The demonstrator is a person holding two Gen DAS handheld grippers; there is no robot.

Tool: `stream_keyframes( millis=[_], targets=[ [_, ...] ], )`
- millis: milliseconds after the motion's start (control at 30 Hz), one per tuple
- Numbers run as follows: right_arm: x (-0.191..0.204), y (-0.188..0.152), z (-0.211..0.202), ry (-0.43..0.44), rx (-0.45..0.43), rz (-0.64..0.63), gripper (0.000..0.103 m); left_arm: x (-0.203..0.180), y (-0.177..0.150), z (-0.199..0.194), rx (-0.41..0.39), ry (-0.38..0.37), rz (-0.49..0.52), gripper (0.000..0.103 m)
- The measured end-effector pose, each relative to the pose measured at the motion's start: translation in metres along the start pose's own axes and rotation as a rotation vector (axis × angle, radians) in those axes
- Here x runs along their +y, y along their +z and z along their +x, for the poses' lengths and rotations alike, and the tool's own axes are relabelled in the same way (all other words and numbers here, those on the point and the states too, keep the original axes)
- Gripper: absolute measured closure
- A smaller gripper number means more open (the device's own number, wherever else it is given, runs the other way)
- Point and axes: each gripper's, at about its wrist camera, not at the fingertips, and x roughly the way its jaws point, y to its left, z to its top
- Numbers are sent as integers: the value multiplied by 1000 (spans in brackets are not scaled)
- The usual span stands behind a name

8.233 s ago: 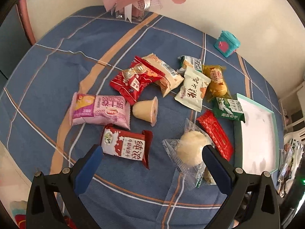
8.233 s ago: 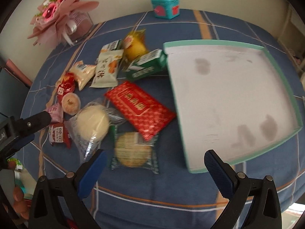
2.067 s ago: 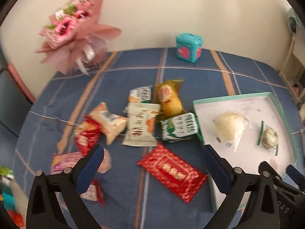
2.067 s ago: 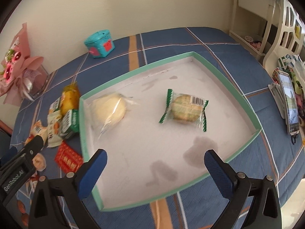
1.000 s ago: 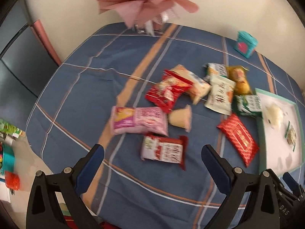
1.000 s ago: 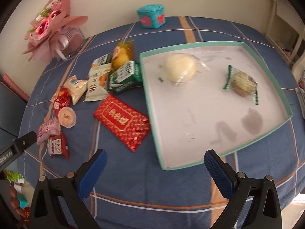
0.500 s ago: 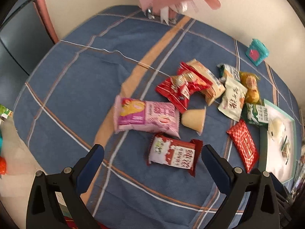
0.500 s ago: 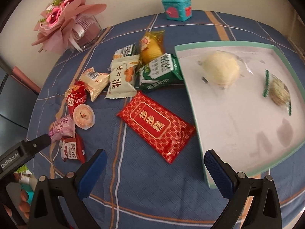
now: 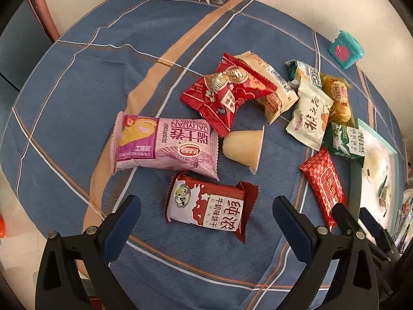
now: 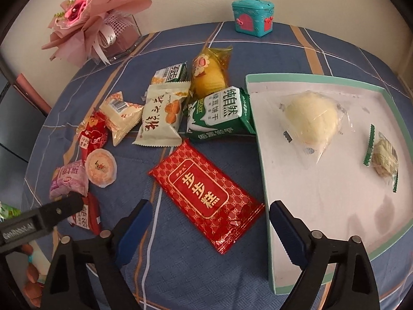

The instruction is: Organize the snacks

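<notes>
The left tongs (image 9: 206, 219) stand apart above the worktop (image 9: 77, 82), which is covered in a blue plaid cloth, and hold nothing. Between their blue pads lies the dark red milk biscuit packet (image 9: 209, 208), flat on the cloth, with neither pad touching it. Just beyond it lie the pink roll packet (image 9: 165, 146) and the jelly cup (image 9: 244, 147) on its side.

The right tongs (image 10: 207, 222) also stand apart, their jaws having just been closing a little. The red patterned cake packet (image 10: 204, 193) lies flat between the pads, which do not press on it. The right pad hangs over the near left edge of the teal-rimmed tray (image 10: 309, 78).

The tray sits toward the right edge of the worktop. Inside it lie a round pale bun in clear wrap (image 10: 312, 121) and, nearer its right wall, a green-edged biscuit packet (image 10: 383, 159), apart from each other.

Outside the tray, touching its left wall, lies a green biscuit packet (image 10: 219, 115). Beside that lie a cream packet (image 10: 161, 118), a yellow packet (image 10: 209, 73) and a red crinkled packet (image 9: 224, 95).

At the far edge of the worktop stand a teal box (image 10: 253, 16) and a pink bouquet (image 10: 93, 18).
</notes>
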Motion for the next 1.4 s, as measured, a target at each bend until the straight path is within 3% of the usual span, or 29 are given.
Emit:
stream_keyframes(
  millis=[300, 633, 1400],
  targets=[
    [2, 4, -10, 36, -29, -17, 20, -2, 3, 2, -6, 10, 20, 1],
    [8, 5, 0, 55, -2, -66, 39, -6, 2, 6, 18, 22, 31, 1],
    [13, 28, 37, 43, 42, -127, 41, -6, 3, 20, 51, 32, 15, 1]
  ],
)
